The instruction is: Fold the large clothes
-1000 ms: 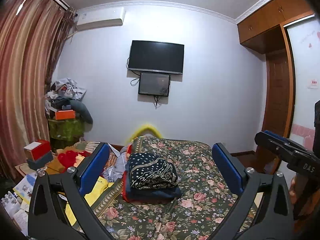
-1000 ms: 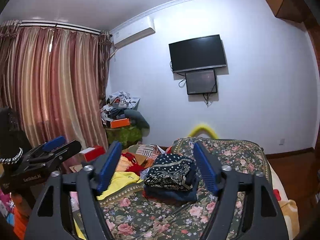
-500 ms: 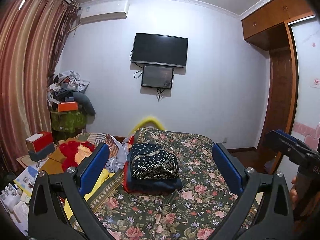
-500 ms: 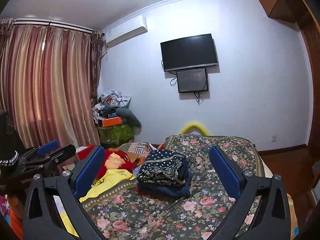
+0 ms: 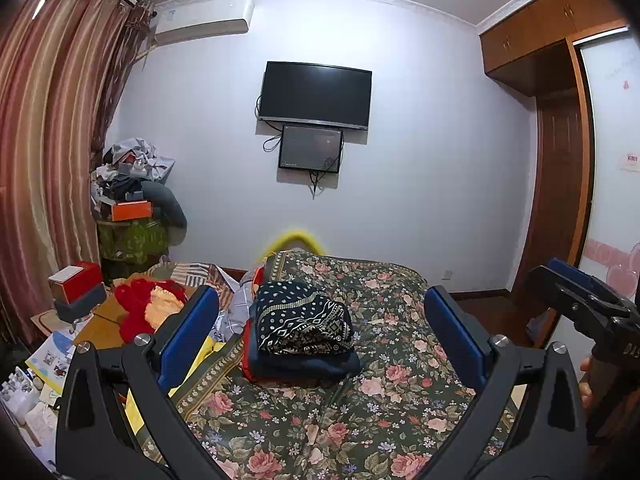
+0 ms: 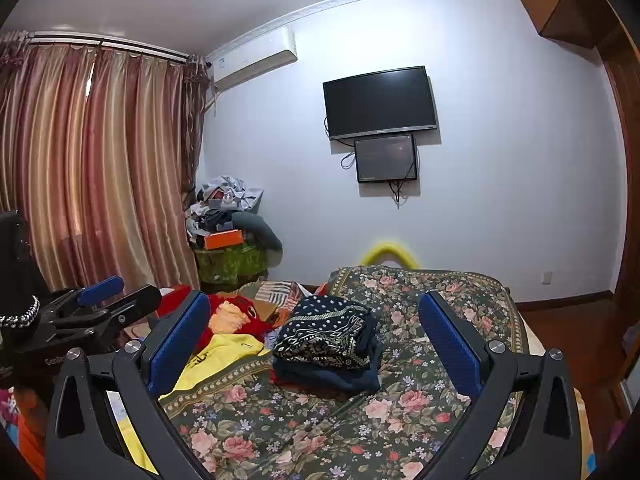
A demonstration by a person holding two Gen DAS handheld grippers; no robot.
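The dark patterned garment [image 5: 304,324] covers most of the folded stack [image 5: 300,364] near the bed's [image 5: 400,420] left edge, so only slivers of navy and red layers show (their count is unclear). The yellow garment [image 6: 216,360] is partly hidden behind a blue finger. The bed's near edge is cut off. The corner clutter [image 5: 128,168] is too jumbled to identify.

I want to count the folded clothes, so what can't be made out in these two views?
- Folded stack, both views: the patterned top piece covers the layers beneath; only edges show.
- Yellow garment, right wrist view: partly behind the right hand-held gripper finger.
- Red plush, left wrist view: partly behind the left hand-held gripper finger.
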